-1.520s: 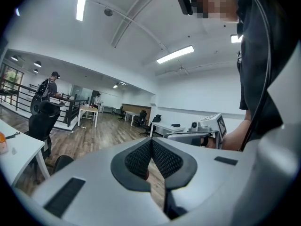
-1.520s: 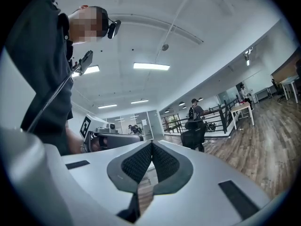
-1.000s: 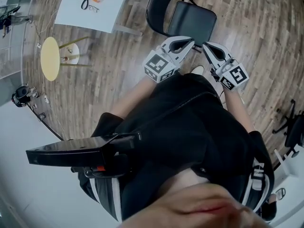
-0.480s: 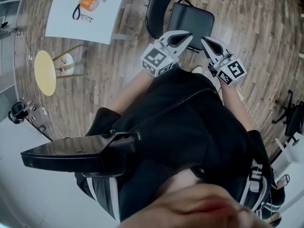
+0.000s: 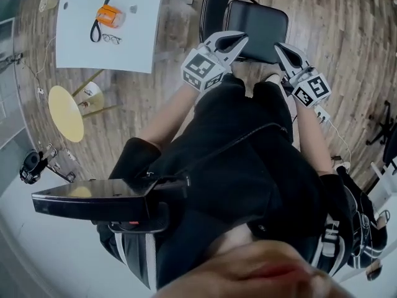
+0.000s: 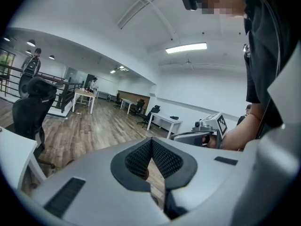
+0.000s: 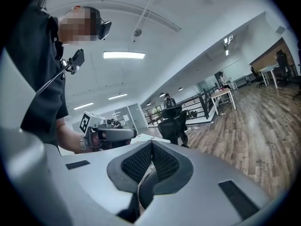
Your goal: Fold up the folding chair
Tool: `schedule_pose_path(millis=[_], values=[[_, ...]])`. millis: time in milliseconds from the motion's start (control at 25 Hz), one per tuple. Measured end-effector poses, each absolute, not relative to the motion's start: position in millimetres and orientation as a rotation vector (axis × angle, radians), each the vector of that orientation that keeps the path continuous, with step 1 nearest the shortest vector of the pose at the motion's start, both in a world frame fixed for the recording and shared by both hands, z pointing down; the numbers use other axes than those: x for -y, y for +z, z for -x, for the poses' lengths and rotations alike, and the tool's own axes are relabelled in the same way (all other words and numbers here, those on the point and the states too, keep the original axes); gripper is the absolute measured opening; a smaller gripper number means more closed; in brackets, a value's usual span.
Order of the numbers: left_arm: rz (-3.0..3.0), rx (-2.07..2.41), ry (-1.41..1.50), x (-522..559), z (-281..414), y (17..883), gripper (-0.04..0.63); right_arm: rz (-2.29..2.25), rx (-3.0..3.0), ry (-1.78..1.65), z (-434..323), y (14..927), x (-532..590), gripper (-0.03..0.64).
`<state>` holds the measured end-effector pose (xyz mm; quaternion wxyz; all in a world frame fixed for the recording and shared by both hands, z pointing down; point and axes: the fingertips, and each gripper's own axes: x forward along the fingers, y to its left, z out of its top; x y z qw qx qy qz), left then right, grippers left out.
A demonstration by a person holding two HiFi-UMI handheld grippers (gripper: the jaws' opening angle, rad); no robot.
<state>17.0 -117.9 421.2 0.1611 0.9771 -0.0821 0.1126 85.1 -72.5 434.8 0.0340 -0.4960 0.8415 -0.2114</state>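
Note:
The black folding chair stands unfolded on the wood floor at the top of the head view, its seat (image 5: 259,22) facing me and its backrest (image 5: 211,5) on the far left side. My left gripper (image 5: 242,36) is shut and empty, with its tip over the seat's near left corner. My right gripper (image 5: 278,45) is also shut and empty, at the seat's near right corner. Whether either tip touches the seat I cannot tell. In the left gripper view the jaws (image 6: 151,141) are pressed together, and the right gripper view shows the same (image 7: 151,145).
A white table (image 5: 133,39) carrying an orange object (image 5: 109,15) and glasses (image 5: 112,39) stands left of the chair. A yellow round stool (image 5: 66,112) is further left. A black office chair (image 7: 173,122) and desks lie beyond. My legs are just below the seat.
Both grippers have moved forward and lower, from short of the chair to the near edge of its seat. They stayed shut, and the chair has not moved.

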Motion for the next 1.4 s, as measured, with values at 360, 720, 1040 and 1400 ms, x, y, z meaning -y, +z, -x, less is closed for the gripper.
schedule_pose_path(millis=[360,720,1040,1400], values=[[-2.7,0.595,0.531,200,4,484,0.005,1.483,-2.592,-0.814,-129,505,109,0.009],[-2.38,0.726,0.967,255,53,594,0.033,1.405,-2.553,-1.162,-169,652,110,0.009],[-2.129,0.684,1.112,281,78,681,0.189,1.358,-2.478,-1.4,-210,793,100,0.011],[-2.033,0.584,1.134,289,59,728,0.193,1.434,-2.172,-1.528,-285,911,68,0.178]])
